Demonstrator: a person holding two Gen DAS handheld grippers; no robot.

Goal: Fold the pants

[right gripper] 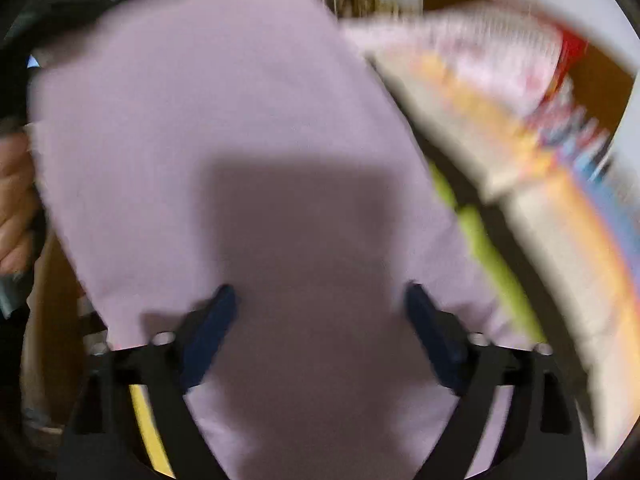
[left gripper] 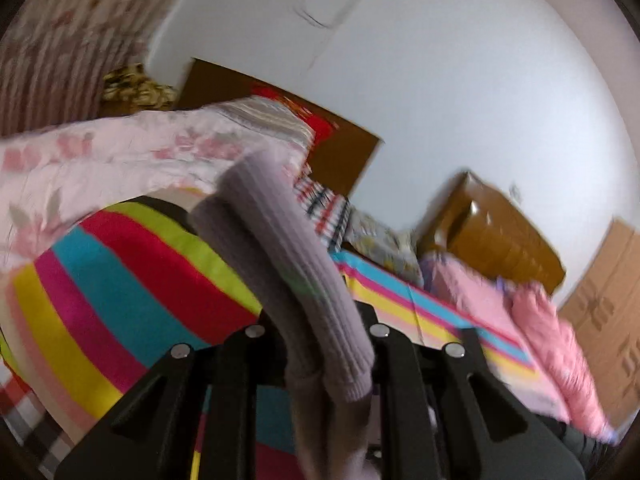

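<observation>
Pants [left gripper: 288, 264] of ribbed mauve knit hang pinched between the jaws of our left gripper [left gripper: 320, 360], lifted above the striped bedspread [left gripper: 120, 272], with a pink floral quilt [left gripper: 100, 160] bunched beyond it. From our right wrist we see the same mauve cloth spread wide over that bedspread, filling most of the view. Our right gripper [right gripper: 320, 320] holds its jaws spread apart just above the fabric, its blue pads [right gripper: 208, 340] gripping nothing. A hand [right gripper: 14, 208] shows at the cloth's left edge.
</observation>
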